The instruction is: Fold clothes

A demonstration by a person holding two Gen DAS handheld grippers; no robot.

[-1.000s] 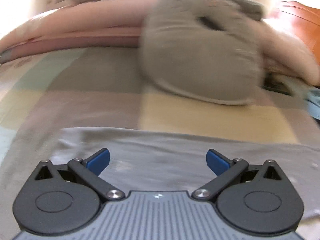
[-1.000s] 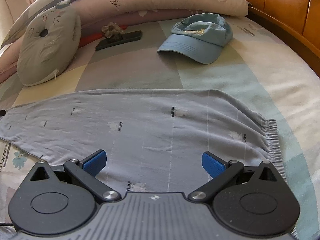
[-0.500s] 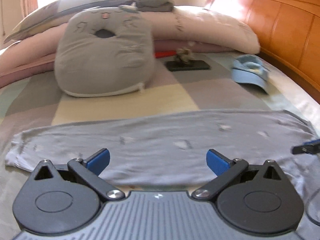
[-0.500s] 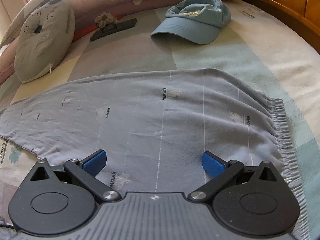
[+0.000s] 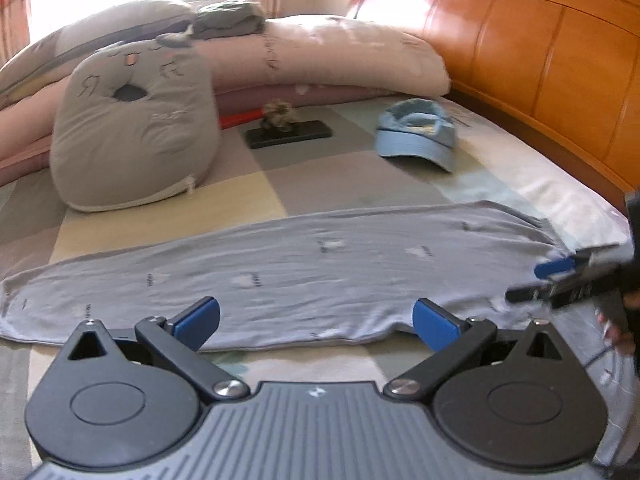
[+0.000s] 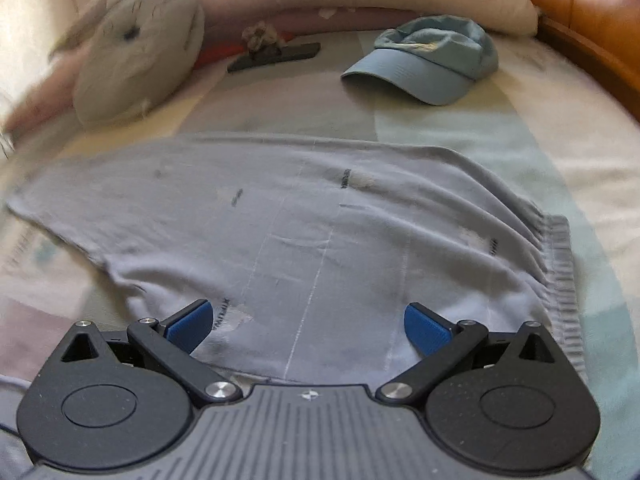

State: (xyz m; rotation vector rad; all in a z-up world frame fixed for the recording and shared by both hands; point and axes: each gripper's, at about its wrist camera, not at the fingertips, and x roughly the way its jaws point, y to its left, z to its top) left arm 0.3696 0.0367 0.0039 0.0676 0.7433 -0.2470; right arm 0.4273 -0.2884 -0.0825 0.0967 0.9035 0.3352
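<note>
The left gripper [image 5: 316, 320] is hovering with jaws apart at the near edge of the grey trousers [image 5: 300, 272], which are lying flat across the bed [image 5: 360, 184]. The right gripper [image 6: 306, 326] is hanging wide open over their waistband end.

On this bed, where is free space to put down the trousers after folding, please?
One bare patch lies between the grey trousers and the black tray, bordered by the cat pillow and the blue cap. Another runs between the cap and the wooden headboard. The far side by the pink bedding is crowded.
</note>
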